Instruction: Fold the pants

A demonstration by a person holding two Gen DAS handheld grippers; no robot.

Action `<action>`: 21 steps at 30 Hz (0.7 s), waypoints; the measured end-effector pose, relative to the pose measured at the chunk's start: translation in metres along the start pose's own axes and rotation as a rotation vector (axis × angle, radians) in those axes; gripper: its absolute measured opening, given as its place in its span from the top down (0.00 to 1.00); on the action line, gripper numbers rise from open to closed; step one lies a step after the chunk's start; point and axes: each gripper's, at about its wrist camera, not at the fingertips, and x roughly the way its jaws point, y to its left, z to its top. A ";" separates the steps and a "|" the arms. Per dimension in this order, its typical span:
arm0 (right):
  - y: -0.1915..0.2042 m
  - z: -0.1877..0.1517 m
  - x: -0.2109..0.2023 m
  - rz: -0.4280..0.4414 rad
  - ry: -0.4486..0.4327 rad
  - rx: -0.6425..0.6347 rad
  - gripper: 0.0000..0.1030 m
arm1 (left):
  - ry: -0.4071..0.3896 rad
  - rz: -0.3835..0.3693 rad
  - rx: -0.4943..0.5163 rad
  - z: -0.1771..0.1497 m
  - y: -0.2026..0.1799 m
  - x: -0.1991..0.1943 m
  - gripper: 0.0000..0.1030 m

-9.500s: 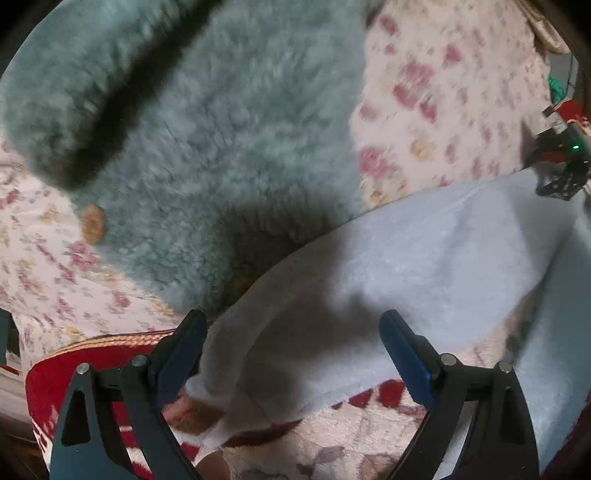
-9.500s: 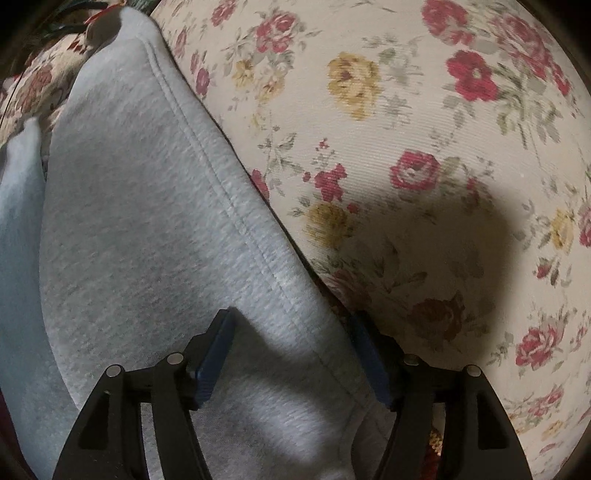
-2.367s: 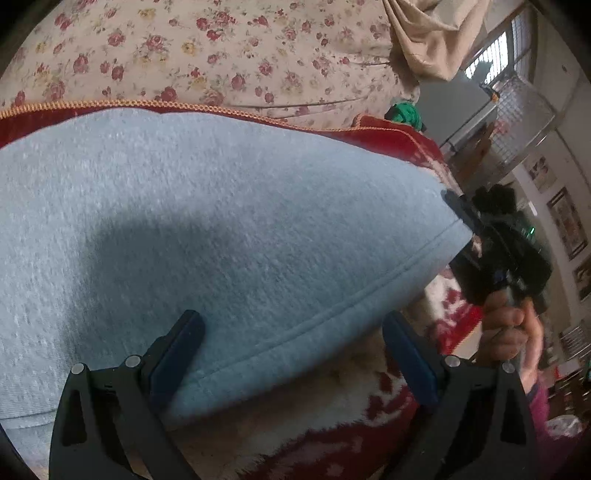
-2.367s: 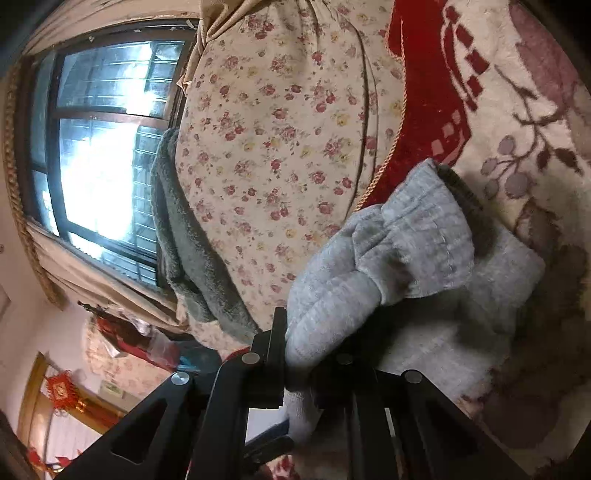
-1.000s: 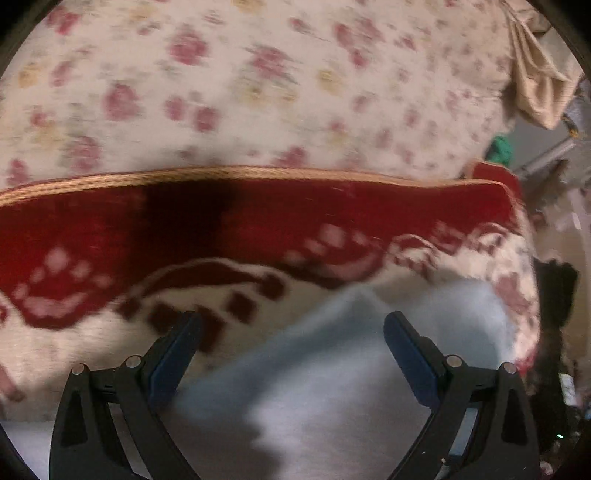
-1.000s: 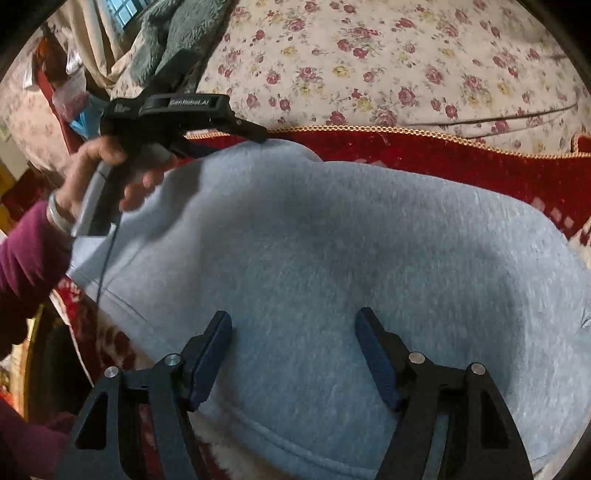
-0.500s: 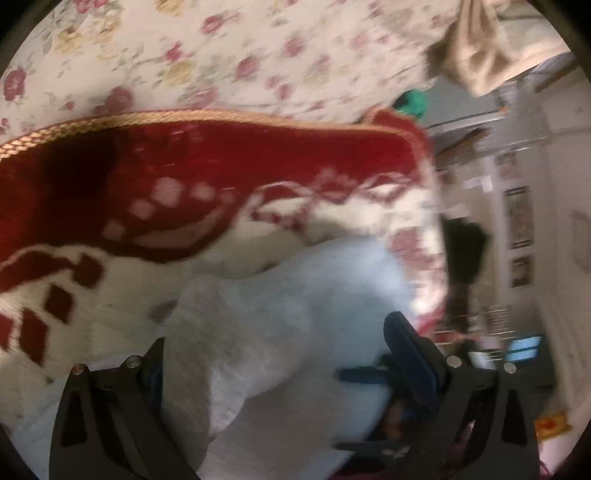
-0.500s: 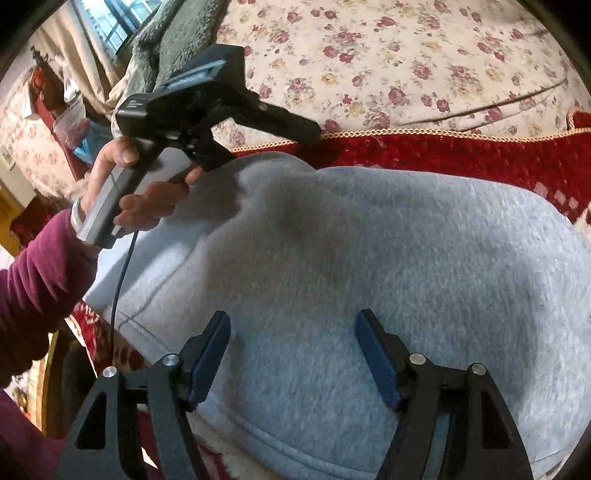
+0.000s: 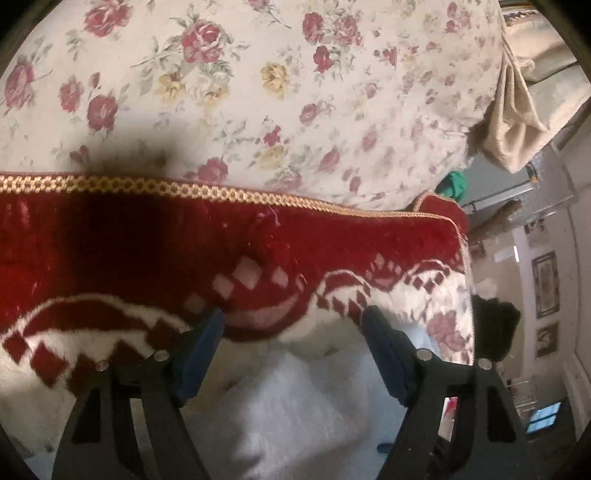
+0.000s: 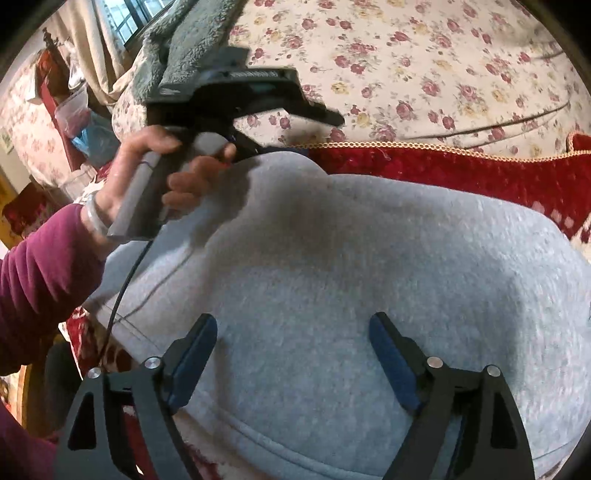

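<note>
The grey sweatpants [image 10: 369, 258] lie folded in a thick pad on a red-and-white blanket [image 10: 461, 173]. My right gripper [image 10: 293, 332] hovers over their near half; its jaws are opening, with cloth beneath them and none pinched. A hand [image 10: 155, 162] holds my left gripper [image 10: 319, 134] at the pants' far left corner. In the left wrist view the left gripper [image 9: 293, 325] points at the blanket [image 9: 147, 251]. Its jaws are closing, and a pale fold of the pants [image 9: 295, 406] lies low between the fingers, apart from the pads.
A floral bedsheet [image 9: 295, 92] stretches beyond the blanket's gold braid edge [image 9: 221, 194]. A grey-green fleece garment [image 10: 192, 33] lies at the far left by the window. A magenta sleeve [image 10: 44, 266] fills the left edge. The bed's edge and the room beyond show at the right [image 9: 535, 295].
The left gripper has swung toward the pants' far corner, and its jaws have narrowed. The right gripper's jaws have spread a little wider and it has stayed over the pants.
</note>
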 end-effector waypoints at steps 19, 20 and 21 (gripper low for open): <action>-0.040 0.119 0.094 -0.236 0.168 -0.163 0.17 | 0.055 0.327 0.037 -0.023 0.017 -0.011 0.07; -0.052 0.115 0.098 -0.242 0.171 -0.119 0.17 | 0.058 0.340 0.013 -0.023 0.025 -0.007 0.07; -0.066 0.114 0.097 -0.254 0.152 -0.053 0.18 | 0.061 0.346 -0.010 -0.024 0.033 -0.005 0.07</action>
